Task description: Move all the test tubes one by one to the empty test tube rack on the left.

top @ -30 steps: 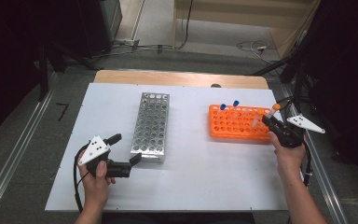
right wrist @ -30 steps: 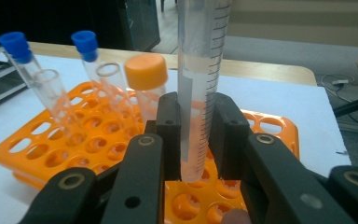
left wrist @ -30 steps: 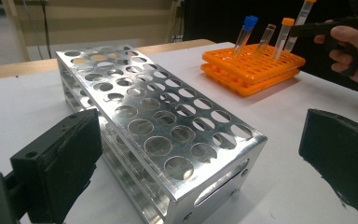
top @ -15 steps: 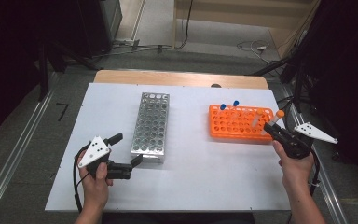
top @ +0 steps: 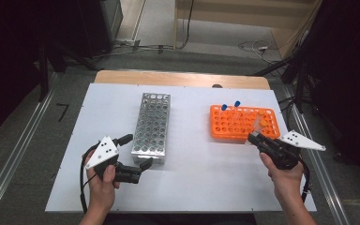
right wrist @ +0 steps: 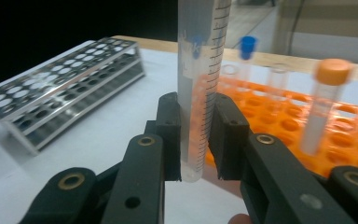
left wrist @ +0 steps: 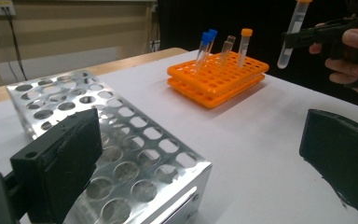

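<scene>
My right gripper (right wrist: 198, 135) is shut on a clear graduated test tube (right wrist: 200, 70) and holds it upright. In the high view the right gripper (top: 254, 138) hangs just in front of the orange rack (top: 229, 126), with the orange-capped tube (top: 258, 124) above the rack's near right corner. My left gripper (top: 137, 151) is open with nothing between its fingers, at the near end of the metal rack (top: 152, 117). The left gripper view looks over the metal rack (left wrist: 121, 135) to the orange rack (left wrist: 214, 81) and the held tube (left wrist: 291, 37).
Two blue-capped tubes (top: 224, 107) stand at the orange rack's far edge. An orange-capped tube (right wrist: 326, 102) and an uncapped one (left wrist: 227, 46) also stand in it. Both racks rest on the white tabletop (top: 201, 178). Cables lie on the floor behind.
My right gripper has drawn back from the orange rack's right end toward the near edge and swung left, with the tube still held. The left gripper has risen slightly.
</scene>
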Tool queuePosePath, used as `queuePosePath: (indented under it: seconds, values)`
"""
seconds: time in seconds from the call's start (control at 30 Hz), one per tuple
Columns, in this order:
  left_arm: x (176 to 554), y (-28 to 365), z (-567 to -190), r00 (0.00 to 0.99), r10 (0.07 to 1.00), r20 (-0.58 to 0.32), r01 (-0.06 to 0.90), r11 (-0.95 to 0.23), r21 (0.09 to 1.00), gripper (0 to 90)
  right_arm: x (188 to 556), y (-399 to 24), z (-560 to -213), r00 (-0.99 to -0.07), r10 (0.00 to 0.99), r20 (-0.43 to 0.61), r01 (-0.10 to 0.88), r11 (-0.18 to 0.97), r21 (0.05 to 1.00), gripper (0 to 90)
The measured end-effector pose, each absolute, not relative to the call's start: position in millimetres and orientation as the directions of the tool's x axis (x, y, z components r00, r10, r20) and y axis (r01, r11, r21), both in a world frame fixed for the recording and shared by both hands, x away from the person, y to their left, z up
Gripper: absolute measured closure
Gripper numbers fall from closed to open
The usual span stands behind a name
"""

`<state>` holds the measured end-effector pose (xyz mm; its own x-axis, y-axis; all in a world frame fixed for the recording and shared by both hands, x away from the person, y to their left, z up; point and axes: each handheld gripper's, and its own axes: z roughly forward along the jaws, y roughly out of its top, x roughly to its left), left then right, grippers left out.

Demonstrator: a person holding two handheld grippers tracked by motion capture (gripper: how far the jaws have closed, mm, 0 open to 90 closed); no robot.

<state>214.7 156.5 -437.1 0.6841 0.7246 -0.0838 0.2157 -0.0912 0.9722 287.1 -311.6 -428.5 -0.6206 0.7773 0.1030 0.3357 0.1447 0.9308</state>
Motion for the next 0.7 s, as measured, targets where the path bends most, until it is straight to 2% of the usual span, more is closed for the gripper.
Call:
queuePosePath:
  seconds: [0.6, 0.7]
  values:
    - [245.8, 110.3, -418.6, 0.750, 0.653, -0.105, 0.239, -0.120, 0.964, 0.0, 277.8, -265.0, -439.0, -0.741, 0.664, 0.104, 0.328, 0.222, 0.918, 73.2]
    - [247.9, 106.8, -417.4, 0.755, 0.646, -0.113, 0.246, -0.120, 0.962, 2.2, 275.6, -257.6, -440.9, -0.756, 0.648, 0.096, 0.323, 0.241, 0.915, 73.2]
